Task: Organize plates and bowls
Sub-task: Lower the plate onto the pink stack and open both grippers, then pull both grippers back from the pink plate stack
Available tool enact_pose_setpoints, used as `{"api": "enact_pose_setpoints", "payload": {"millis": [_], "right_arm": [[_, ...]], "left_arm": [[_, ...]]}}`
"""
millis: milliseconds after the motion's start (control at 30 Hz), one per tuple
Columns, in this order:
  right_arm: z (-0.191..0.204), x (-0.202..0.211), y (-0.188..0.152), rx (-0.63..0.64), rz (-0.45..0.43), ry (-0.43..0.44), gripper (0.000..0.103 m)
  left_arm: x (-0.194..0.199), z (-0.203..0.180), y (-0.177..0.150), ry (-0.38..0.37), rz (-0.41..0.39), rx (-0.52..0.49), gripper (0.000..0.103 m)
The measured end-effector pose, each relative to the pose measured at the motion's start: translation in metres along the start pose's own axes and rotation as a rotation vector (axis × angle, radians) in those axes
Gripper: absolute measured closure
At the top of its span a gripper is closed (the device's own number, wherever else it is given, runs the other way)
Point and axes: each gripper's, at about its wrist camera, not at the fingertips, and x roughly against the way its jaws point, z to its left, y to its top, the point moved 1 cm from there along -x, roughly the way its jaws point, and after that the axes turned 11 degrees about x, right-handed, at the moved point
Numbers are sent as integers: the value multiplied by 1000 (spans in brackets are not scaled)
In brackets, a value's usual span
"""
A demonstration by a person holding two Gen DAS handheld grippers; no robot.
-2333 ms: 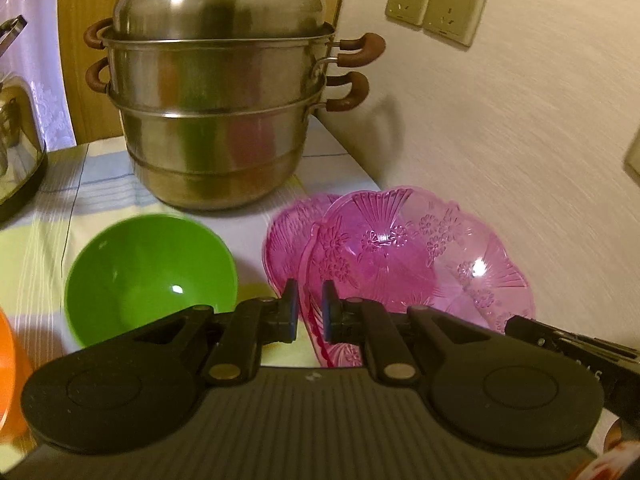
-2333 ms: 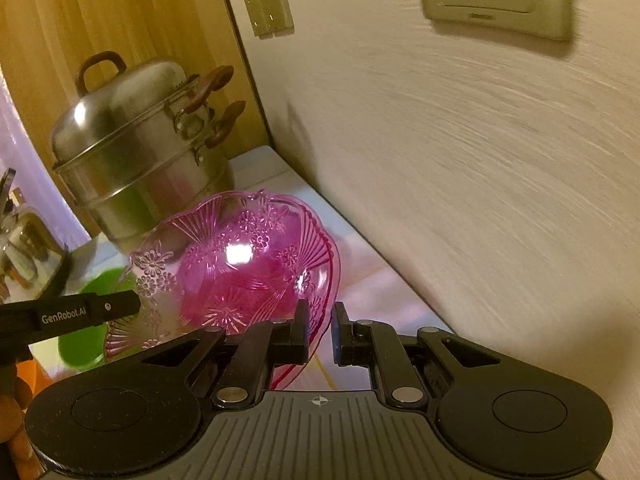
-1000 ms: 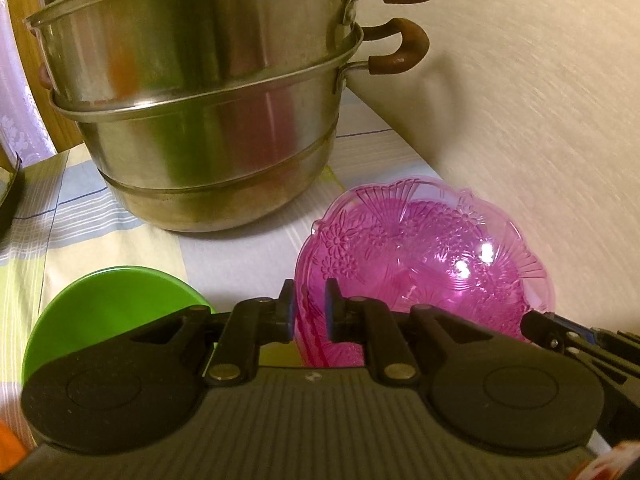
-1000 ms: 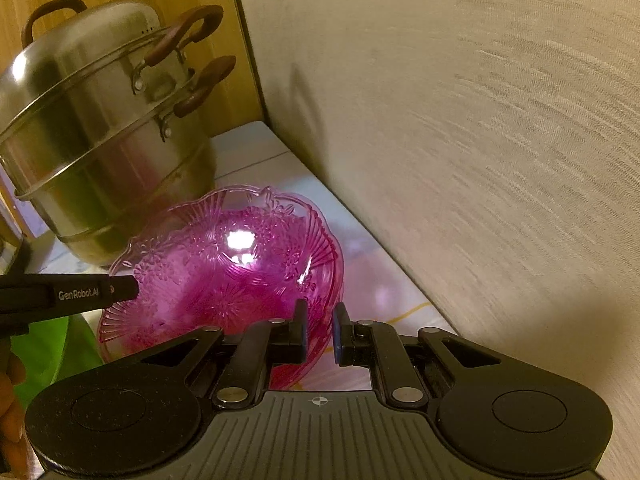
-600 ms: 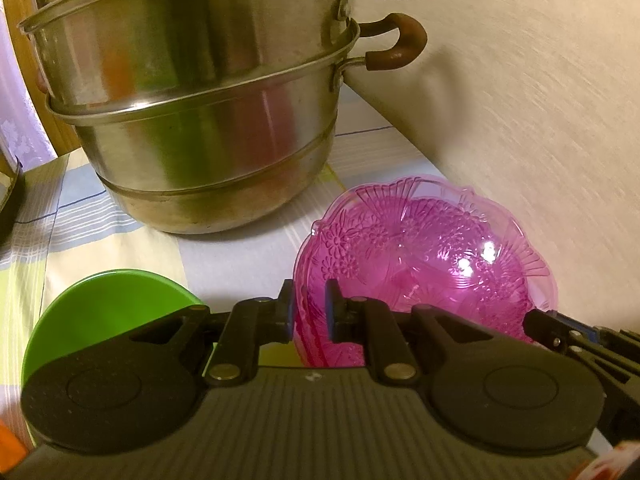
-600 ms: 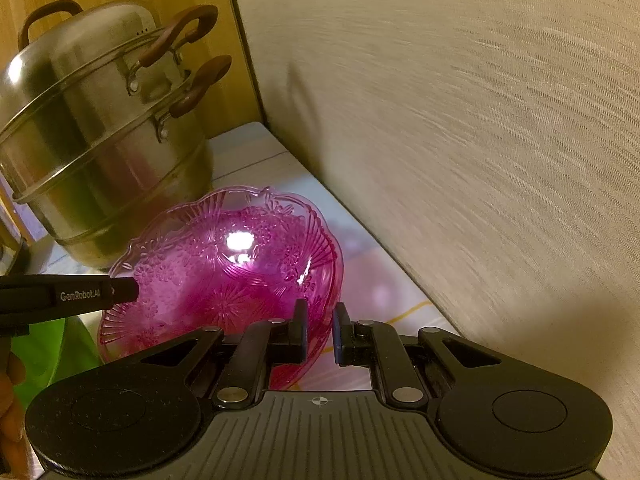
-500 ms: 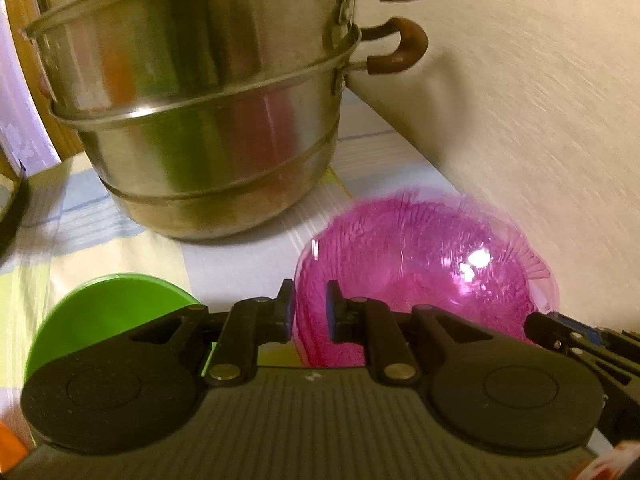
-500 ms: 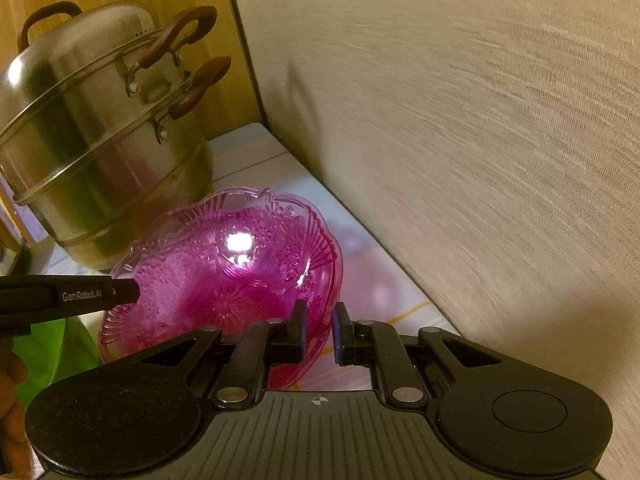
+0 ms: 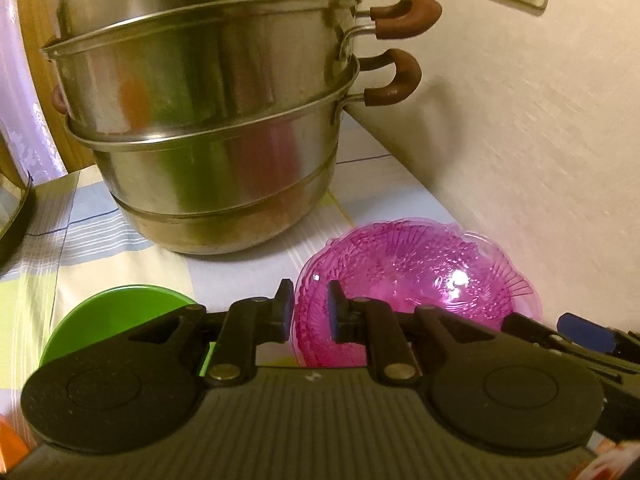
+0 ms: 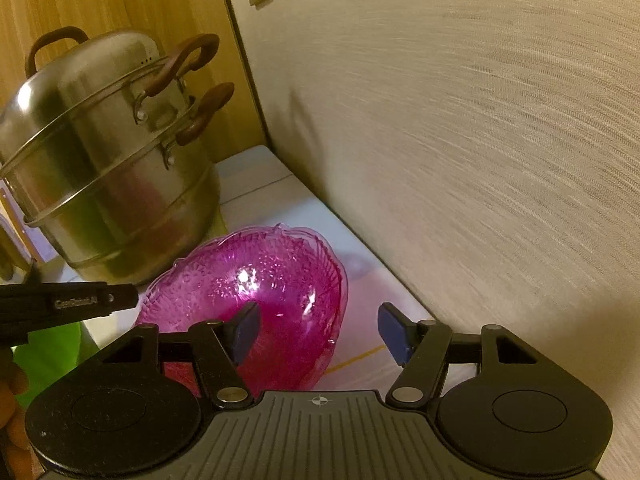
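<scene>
Left gripper (image 9: 308, 312): jaws narrow, closed on the near rim of the pink bowls (image 9: 416, 276).
Right gripper (image 10: 320, 330): jaws wide apart, holding nothing (bowl rim between its pads).
Pink bowls: on the table (image 9: 120, 240), at 5 o'clock from the steamer pot (image 9: 216, 120).
Green bowl (image 9: 108, 316): at 9 o'clock from the pink bowls.
</scene>
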Motion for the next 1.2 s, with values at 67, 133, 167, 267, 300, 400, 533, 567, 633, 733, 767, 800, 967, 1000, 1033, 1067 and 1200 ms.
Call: {"api": "enact_pose_setpoints", "payload": {"millis": [67, 133, 167, 267, 300, 400, 533, 567, 633, 733, 767, 800, 967, 1000, 1033, 1067, 1200], "right_arm": [[0, 2, 0, -1, -5, -6, 38], [-1, 6, 1, -5, -14, -9, 38], [-2, 9, 2, -7, -18, -9, 38], [0, 18, 2, -3, -32, -4, 38], [1, 23, 2, 1, -36, -5, 38], [5, 37, 1, 9, -49, 2, 38], [13, 57, -5, 24, -45, 11, 38], [15, 64, -8, 29, -43, 12, 38], [18, 79, -13, 38, -43, 16, 38], [22, 103, -23, 40, -54, 22, 38], [24, 111, -26, 38, -60, 26, 38], [26, 119, -29, 37, -66, 31, 38], [35, 157, -56, 36, -79, 56, 38], [37, 163, -62, 40, -78, 58, 38], [39, 171, -71, 41, -74, 61, 38], [40, 175, -77, 38, -69, 65, 38], [47, 190, -102, 43, -26, 87, 38]], "left_arm": [[5, 1, -1, -7, -5, 9, 87], [13, 3, -2, -14, -14, 18, 86], [17, 4, -3, -16, -15, 21, 86], [30, 5, -6, -27, -15, 29, 86], [35, 5, -7, -30, -17, 30, 85], [49, 6, -12, -38, -23, 32, 85], [74, 11, -24, -48, -31, 38, 82], [81, 11, -29, -52, -30, 39, 81], [95, 14, -39, -57, -34, 43, 79], [120, 21, -60, -79, -33, 67, 73], [127, 22, -66, -86, -34, 74, 72], [136, 25, -74, -92, -34, 82, 70], [179, 39, -110, -83, -58, 91, 59], [187, 43, -117, -78, -60, 90, 53], [196, 46, -124, -71, -63, 94, 45], [205, 50, -131, -67, -68, 96, 42], [238, 70, -159, -29, -92, 128, 33]]}}
